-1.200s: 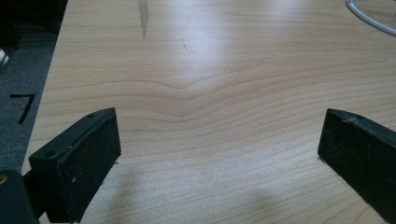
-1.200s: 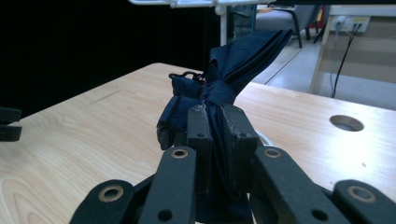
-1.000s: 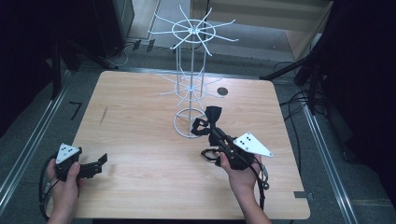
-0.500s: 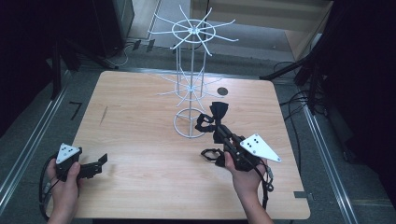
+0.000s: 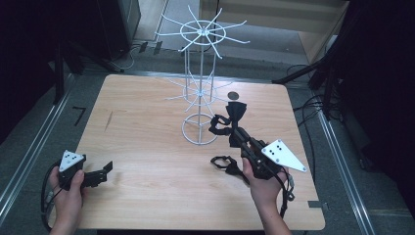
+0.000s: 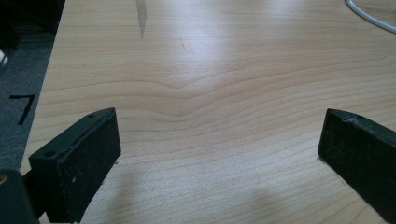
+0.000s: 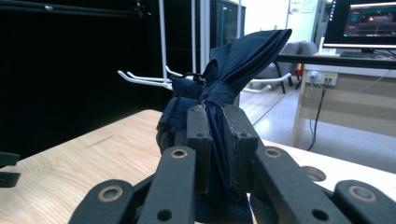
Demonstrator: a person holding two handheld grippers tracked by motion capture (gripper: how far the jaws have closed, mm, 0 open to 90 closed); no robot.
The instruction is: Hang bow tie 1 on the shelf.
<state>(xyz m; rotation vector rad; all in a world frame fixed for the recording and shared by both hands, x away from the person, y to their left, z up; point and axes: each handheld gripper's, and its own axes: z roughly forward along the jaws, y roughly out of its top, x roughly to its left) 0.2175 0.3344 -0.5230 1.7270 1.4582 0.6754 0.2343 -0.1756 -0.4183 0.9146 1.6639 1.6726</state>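
Right of centre in the high view, the right gripper (image 5: 234, 120) is held above the wooden table (image 5: 147, 147), its jaws clamped on a dark blue folded cloth (image 5: 236, 109). The right gripper view shows both pads pinching the cloth (image 7: 224, 93) at its gathered middle, with a pointed fold standing up above them. The cloth sits just beside the ring base of the white wire rack (image 5: 199, 128), which stands upper centre of the frame; whether they touch cannot be told. At lower left, the left gripper (image 5: 100, 172) rests low over the table near its edge. Its jaws stand wide apart with only bare wood between them.
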